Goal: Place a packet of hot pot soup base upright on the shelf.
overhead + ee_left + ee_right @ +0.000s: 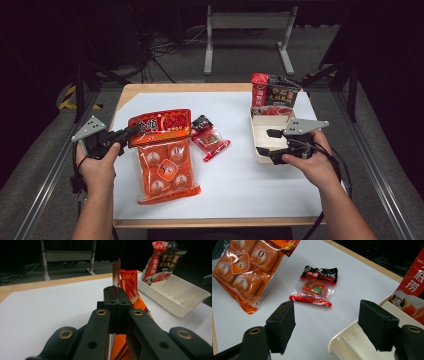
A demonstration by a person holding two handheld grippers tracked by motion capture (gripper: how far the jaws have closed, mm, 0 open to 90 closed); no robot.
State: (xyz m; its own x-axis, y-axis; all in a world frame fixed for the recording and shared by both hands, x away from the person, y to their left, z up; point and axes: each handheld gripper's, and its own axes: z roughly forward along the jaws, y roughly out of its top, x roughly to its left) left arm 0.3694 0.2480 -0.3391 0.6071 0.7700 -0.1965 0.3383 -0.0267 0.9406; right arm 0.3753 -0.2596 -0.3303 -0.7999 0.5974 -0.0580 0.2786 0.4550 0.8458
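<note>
Forearms and two hand-held grippers over a white-covered table (240,190), snack packs spread across it.

Left gripper (134,131), near the table's left edge, is clamped on the upper left corner of the orange snack pack (165,160); in the left gripper view its jaws are pressed together on the pack's thin edge (116,277), which stands upright between them. The pack's lower part lies on the table toward the near edge. Right gripper (266,142) has its jaws spread wide with nothing between them, hovering at the near left corner of the white tray (257,125) by the right edge. A red-and-black pouch (274,92) stands in the tray's far end. A small red packet (209,139) lies mid-table between pack and tray.
</note>
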